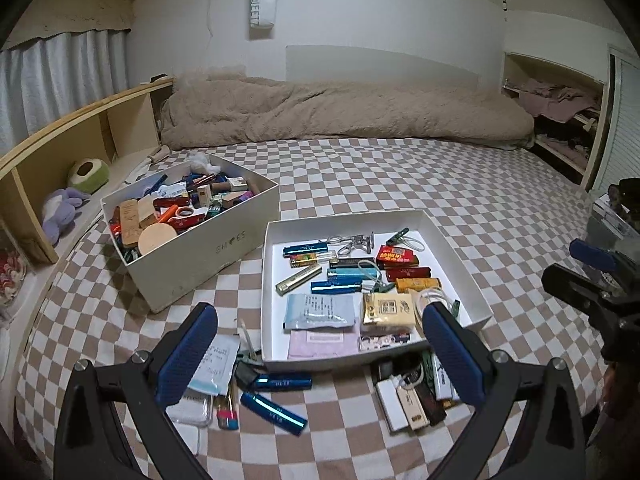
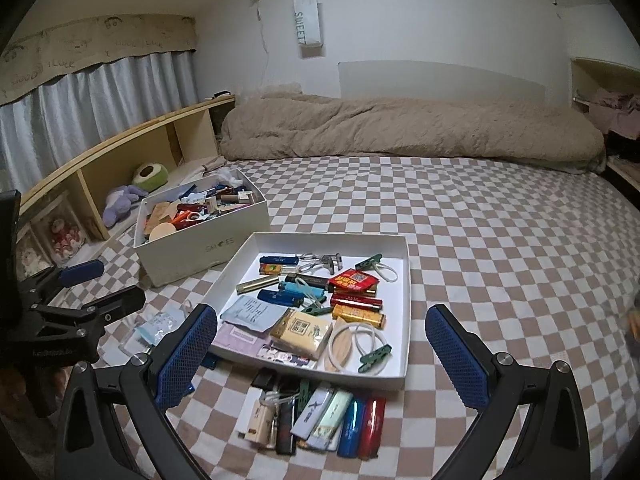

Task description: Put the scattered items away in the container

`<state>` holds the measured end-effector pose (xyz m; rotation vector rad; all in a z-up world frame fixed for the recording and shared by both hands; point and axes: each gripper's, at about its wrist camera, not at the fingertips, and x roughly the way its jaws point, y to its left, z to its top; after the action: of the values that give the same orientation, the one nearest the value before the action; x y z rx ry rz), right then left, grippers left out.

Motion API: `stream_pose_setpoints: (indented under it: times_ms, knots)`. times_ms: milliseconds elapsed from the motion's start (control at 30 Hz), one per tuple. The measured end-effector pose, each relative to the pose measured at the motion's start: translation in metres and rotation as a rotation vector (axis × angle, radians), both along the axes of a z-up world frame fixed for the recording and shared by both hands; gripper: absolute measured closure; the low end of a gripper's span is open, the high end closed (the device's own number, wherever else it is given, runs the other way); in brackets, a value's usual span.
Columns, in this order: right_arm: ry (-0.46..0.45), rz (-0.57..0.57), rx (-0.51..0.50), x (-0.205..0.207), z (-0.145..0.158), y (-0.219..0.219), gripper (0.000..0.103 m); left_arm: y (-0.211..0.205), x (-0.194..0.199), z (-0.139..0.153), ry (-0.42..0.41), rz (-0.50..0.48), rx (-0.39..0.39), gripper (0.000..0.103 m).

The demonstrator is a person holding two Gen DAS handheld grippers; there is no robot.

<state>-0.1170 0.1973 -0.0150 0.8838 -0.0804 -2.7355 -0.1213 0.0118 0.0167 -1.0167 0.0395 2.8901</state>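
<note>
A shallow white tray (image 1: 456,256) (image 2: 404,292) lies on the checkered bed, holding lighters, packets, clips and a tissue pack. In front of it loose items lie scattered: two blue lighters (image 1: 274,402), a sachet (image 1: 214,362) and a cluster of lighters (image 1: 416,394) (image 2: 320,416). My left gripper (image 1: 320,356) hovers open over the tray's near edge, nothing between its fingers. My right gripper (image 2: 320,354) is open too, above the tray's near rim and the lighter cluster. Each gripper shows at the other view's edge (image 1: 592,276) (image 2: 80,292).
A deep white shoebox (image 1: 200,252) (image 2: 208,248) full of small items stands left of the tray. A wooden shelf (image 1: 80,136) with soft toys runs along the left. A beige rolled duvet (image 1: 340,112) lies at the back. Bare checkered sheet (image 2: 500,240) spreads to the right.
</note>
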Motion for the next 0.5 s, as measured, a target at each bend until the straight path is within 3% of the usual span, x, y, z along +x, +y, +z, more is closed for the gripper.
stream_pose_setpoints:
  times_ms: [500]
  knots:
    - [0.010, -0.013, 0.059, 0.034, -0.007, -0.012, 0.000, -0.013, 0.037, -0.001, 0.016, -0.006, 0.043, 0.000]
